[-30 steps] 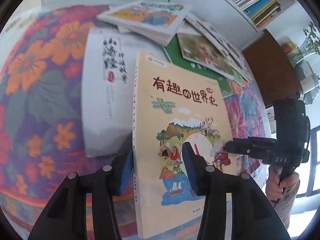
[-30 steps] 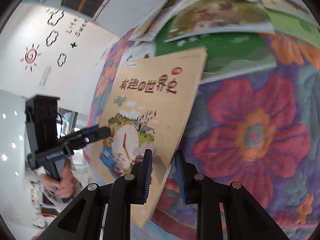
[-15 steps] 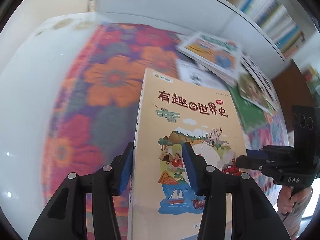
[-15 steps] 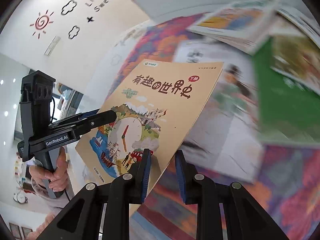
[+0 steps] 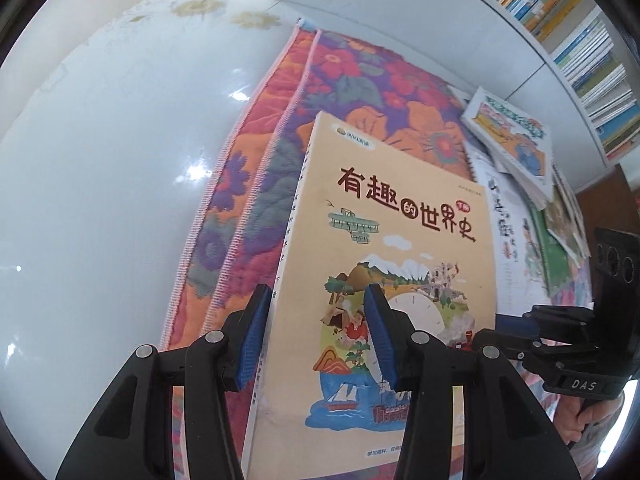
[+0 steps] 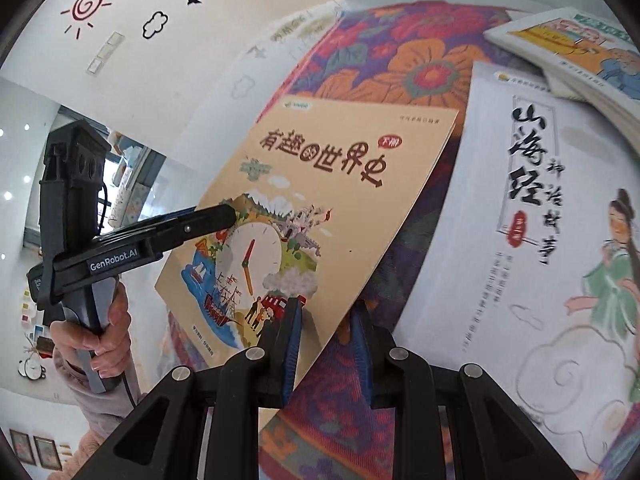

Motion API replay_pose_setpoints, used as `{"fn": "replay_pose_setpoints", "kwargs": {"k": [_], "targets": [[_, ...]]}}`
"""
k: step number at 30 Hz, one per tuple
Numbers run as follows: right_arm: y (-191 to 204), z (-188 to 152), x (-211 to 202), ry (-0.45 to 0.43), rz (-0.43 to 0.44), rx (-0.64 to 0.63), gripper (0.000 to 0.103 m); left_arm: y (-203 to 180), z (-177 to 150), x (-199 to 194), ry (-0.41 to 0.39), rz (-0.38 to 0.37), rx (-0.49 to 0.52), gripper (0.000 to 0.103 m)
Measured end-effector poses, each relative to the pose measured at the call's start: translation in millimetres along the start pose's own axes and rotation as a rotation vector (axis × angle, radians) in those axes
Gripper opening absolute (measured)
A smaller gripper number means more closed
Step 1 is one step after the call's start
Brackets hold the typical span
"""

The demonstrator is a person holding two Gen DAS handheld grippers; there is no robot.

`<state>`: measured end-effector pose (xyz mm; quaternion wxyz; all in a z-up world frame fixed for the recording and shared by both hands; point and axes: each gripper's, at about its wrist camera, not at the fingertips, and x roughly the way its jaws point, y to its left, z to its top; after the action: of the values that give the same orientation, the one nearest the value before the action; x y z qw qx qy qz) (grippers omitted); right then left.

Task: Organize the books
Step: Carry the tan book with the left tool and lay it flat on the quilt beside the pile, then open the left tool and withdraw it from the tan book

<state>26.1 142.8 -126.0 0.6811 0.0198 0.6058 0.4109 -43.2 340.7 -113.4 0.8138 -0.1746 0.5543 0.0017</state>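
A beige picture book (image 5: 400,240) with dark red Chinese title lettering and a clock drawing is held tilted above the floral mat (image 5: 360,80). My left gripper (image 5: 316,300) is shut on the book's spine side near its lower end, one blue pad on the cover and one behind. In the right wrist view the same beige book (image 6: 340,184) has its lower right edge pinched in my right gripper (image 6: 326,312). The left gripper (image 6: 224,216) reaches in from the left, held by a hand (image 6: 96,340). The right gripper (image 5: 500,328) shows at the book's right edge.
A white book (image 6: 520,220) with black calligraphy lies on the mat to the right, under a stack of picture books (image 6: 580,52). More books (image 5: 560,240) spread beyond. A filled bookshelf (image 5: 580,40) runs along the back right. Glossy white surface (image 5: 100,160) lies left of the mat.
Both grippers have carried the beige book leftward, away from the book pile toward the mat's left edge. The white book now lies to its right. Both grips are unchanged.
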Motion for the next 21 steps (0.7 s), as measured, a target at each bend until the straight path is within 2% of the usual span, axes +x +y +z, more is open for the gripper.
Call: {"fn": "replay_pose_setpoints", "kwargs": {"k": [4, 6, 10, 21], "targets": [[-1, 1, 0, -0.008, -0.006, 0.001, 0.024, 4, 2, 1, -0.009, 0.024, -0.006, 0.046], [1, 1, 0, -0.012, -0.016, -0.007, 0.024, 5, 3, 3, -0.008, 0.076, 0.002, 0.045], [4, -1, -1, -0.015, -0.019, -0.015, 0.024, -2, 3, 2, -0.021, 0.133, 0.028, 0.045], [-4, -3, -9, -0.03, 0.003, 0.022, 0.024, -8, 0, -4, -0.033, 0.166, 0.021, 0.045]]}}
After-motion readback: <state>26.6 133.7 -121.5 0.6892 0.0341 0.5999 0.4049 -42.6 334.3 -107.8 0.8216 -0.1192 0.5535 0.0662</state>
